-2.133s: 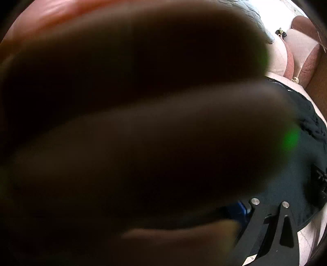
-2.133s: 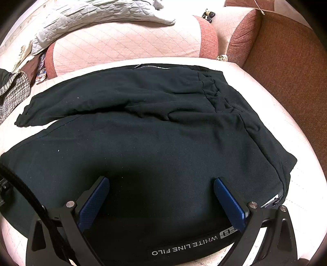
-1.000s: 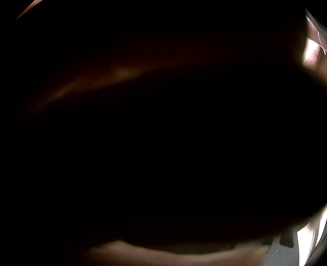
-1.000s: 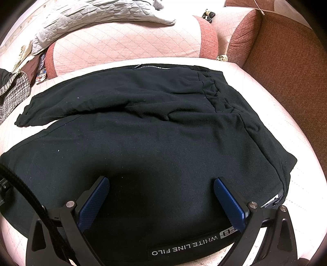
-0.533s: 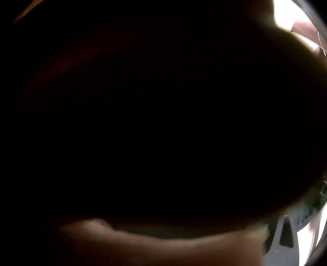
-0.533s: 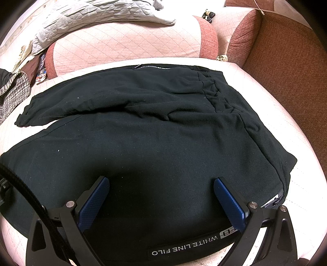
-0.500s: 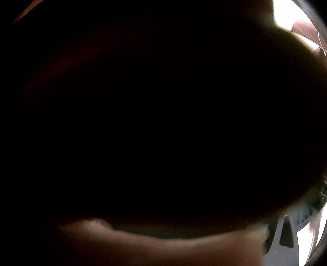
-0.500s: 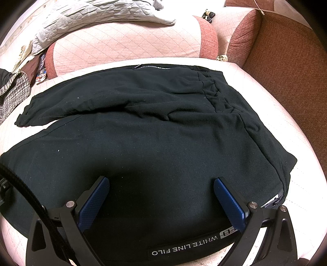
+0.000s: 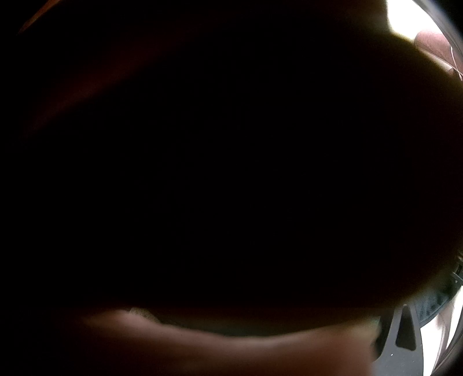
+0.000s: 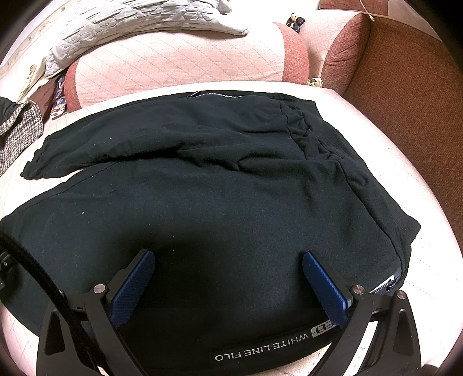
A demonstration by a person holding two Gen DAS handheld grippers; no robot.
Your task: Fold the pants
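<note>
Across the pale quilted sofa seat (image 10: 405, 162) the black pants (image 10: 220, 202) are lying spread, one leg folded over the other, waistband at the right. Looking soft, thick and limp, they are likely to sag, so pinching a hem or waistband edge seems best. Hovering low over the near edge, the right gripper (image 10: 228, 272) is gaping wide, holding nothing. Something dark is blocking the left view, so I cannot tell the left gripper's state

A grey quilted blanket (image 10: 130, 23) lies on the pink cushion (image 10: 179, 63); a houndstooth cloth (image 10: 17, 130) sits left, a brown sofa arm (image 10: 411, 86) right.
</note>
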